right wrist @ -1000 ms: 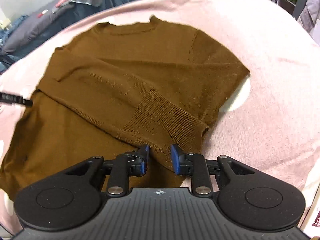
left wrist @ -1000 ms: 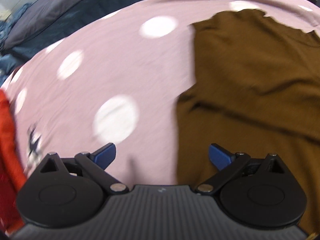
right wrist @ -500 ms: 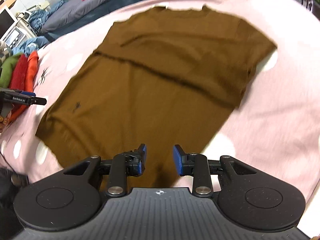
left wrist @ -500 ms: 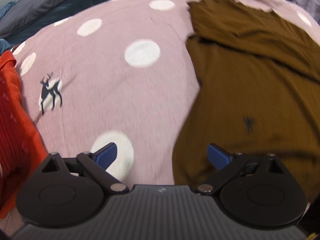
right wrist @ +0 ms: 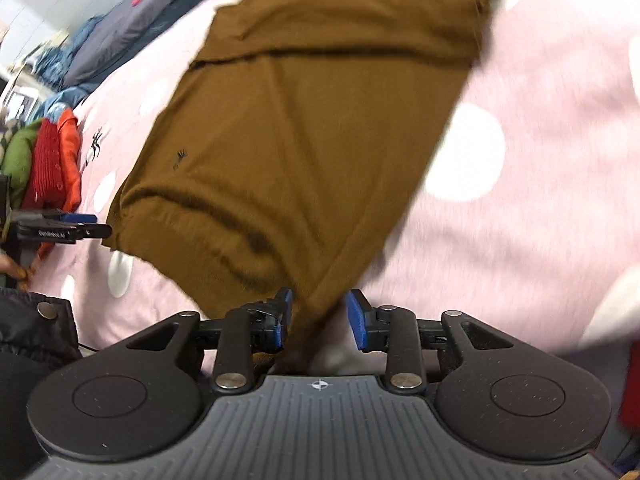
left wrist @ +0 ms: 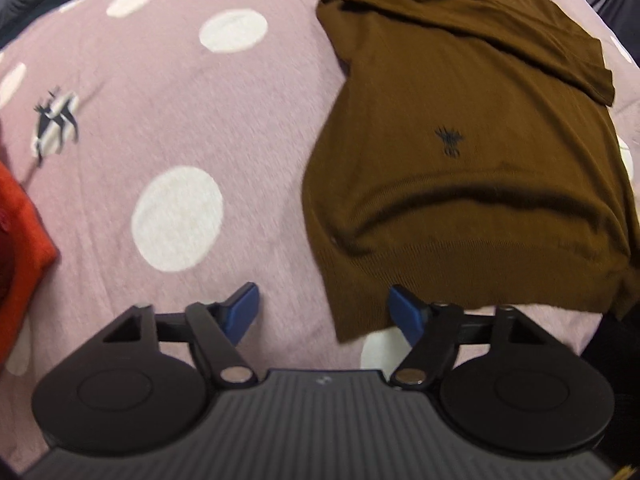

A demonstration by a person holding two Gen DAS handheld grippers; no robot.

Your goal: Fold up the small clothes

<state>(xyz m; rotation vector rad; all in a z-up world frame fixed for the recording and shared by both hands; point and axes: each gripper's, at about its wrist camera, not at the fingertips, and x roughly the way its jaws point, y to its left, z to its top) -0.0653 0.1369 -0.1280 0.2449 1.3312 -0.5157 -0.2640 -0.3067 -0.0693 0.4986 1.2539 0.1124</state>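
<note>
Left wrist view, read left to right. Folded orange garment (left wrist: pixel 22 232) at far left of the left gripper (left wrist: pixel 324 314), lying on a pink bedspread (left wrist: pixel 248 112) printed with white dots and a small dark deer motif (left wrist: pixel 56 118). Fingers spread wide, blue pads (left wrist: pixel 242 310) well apart, nothing between them. Left pad over bare bedspread; right pad at the near corner of the brown sweater (left wrist: pixel 460 184), touching or just above the ribbed hem, cannot tell which. Sweater spread flat ahead and right of the claw, sleeve folded across its upper part, small dark emblem (left wrist: pixel 450 142) on the chest, one long crease above the hem.

Right wrist view, read left to right. Stack of green, red and orange clothes (right wrist: pixel 44 160) far left of the right gripper (right wrist: pixel 320 316). Just below the stack, left gripper (right wrist: pixel 86 228) seen side-on, its tip just beside the sweater's far hem corner. Brown sweater (right wrist: pixel 304 128) stretching ahead and left of the claw across the pink bedspread (right wrist: pixel 540 128), emblem (right wrist: pixel 180 158) towards the left. Nearest hem corner drawn down between the blue pads (right wrist: pixel 358 318); gap partly open, fabric against the left pad, daylight beside the right pad, so no firm pinch visible. White dots on the bedspread right of the claw, blurred
</note>
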